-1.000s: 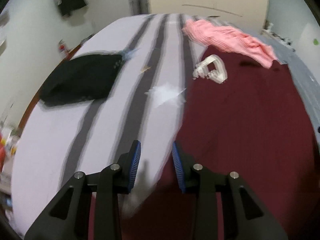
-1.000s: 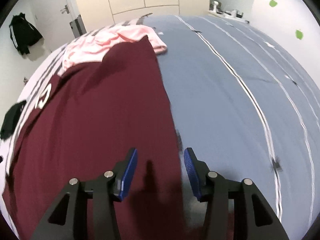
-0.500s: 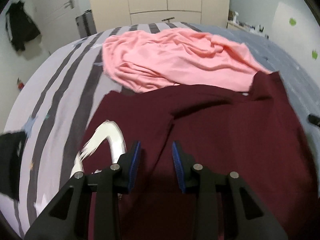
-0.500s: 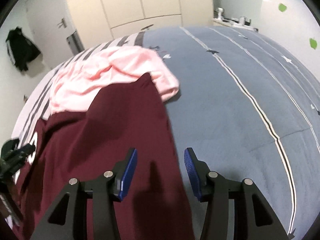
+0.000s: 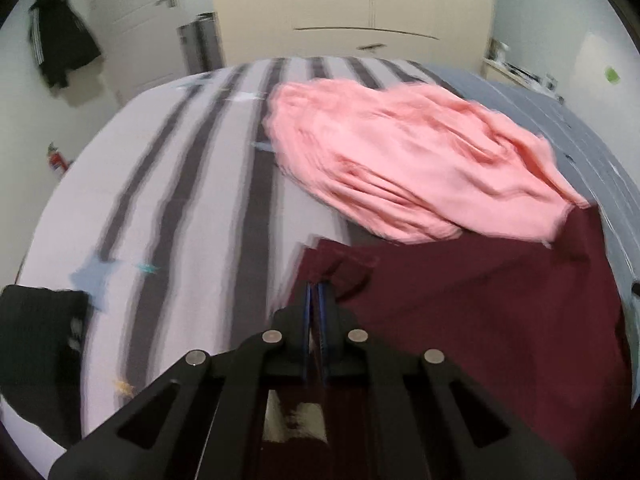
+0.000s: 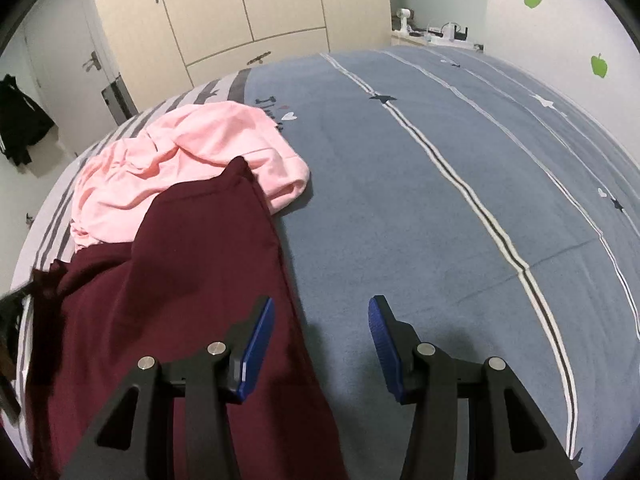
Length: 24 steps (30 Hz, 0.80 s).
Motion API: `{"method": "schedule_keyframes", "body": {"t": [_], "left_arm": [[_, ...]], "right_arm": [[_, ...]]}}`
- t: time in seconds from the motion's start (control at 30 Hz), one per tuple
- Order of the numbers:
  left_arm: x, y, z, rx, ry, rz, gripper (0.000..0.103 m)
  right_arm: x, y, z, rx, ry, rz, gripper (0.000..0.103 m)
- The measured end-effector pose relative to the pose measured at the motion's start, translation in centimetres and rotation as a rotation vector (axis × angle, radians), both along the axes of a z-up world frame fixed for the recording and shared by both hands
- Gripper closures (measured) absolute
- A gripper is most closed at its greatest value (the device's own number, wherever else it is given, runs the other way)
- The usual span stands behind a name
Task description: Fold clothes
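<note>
Maroon garment point(image 5: 480, 320) lies spread on the bed point(image 6: 440, 200), its near corner clenched in the left tool point(image 5: 314, 300). Right tool point(image 6: 321, 332) hangs released over the garment's right edge. Beyond, a pink garment point(image 5: 400, 160) overlaps its far end; a black garment point(image 5: 36, 340) lies well left. Wardrobe doors point(image 6: 240, 8) stand behind.

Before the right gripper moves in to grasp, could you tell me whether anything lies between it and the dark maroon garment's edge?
Nothing visible does. The open right gripper hovers over the dark maroon garment edge on the blue bedspread. The crumpled pink garment lies farther away. The left gripper is shut on the maroon fabric.
</note>
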<state>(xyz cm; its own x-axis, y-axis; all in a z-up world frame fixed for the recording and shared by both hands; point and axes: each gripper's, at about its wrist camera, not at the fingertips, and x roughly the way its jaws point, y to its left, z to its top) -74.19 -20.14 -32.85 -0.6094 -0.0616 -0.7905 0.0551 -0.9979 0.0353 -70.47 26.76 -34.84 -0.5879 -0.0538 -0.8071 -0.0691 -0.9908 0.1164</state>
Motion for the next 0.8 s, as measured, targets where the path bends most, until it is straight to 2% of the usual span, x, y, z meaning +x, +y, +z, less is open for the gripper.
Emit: {"method": "schedule_keyframes", "body": {"t": [0.13, 0.27, 0.37, 0.47, 0.6, 0.67, 0.8], "left_arm": [[-2.2, -6.6, 0.6, -0.029, -0.023, 0.087, 0.100], [-4.7, -12.3, -0.7, -0.081, -0.069, 0.175, 0.100], [-5.6, -15.4, -1.4, -0.064, -0.092, 0.232, 0.100], [-4.9, -15.6, -0.7, -0.003, -0.062, 0.201, 0.100], [-2.2, -12.4, -0.4, 0.052, -0.048, 0.064, 0.099], [-0.5, -10.2, -0.9, 0.092, -0.058, -0.014, 0.099], [1.0, -7.2, -2.5, 0.114, -0.093, -0.091, 0.099]], "right_arm": [[-1.3, -1.7, -0.7, 0.016, -0.020, 0.026, 0.058], [-3.3, -3.1, -1.5, 0.042, -0.040, 0.024, 0.058], [-4.7, -3.3, -1.6, 0.044, -0.045, 0.012, 0.058], [-5.8, -3.5, -1.5, 0.058, -0.039, 0.009, 0.058], [-6.8, -3.4, -0.8, 0.033, -0.022, 0.004, 0.058], [-7.3, -3.5, -0.5, 0.024, -0.014, 0.004, 0.057], [-8.5, -4.1, -0.6, 0.040, -0.016, 0.028, 0.055]]}}
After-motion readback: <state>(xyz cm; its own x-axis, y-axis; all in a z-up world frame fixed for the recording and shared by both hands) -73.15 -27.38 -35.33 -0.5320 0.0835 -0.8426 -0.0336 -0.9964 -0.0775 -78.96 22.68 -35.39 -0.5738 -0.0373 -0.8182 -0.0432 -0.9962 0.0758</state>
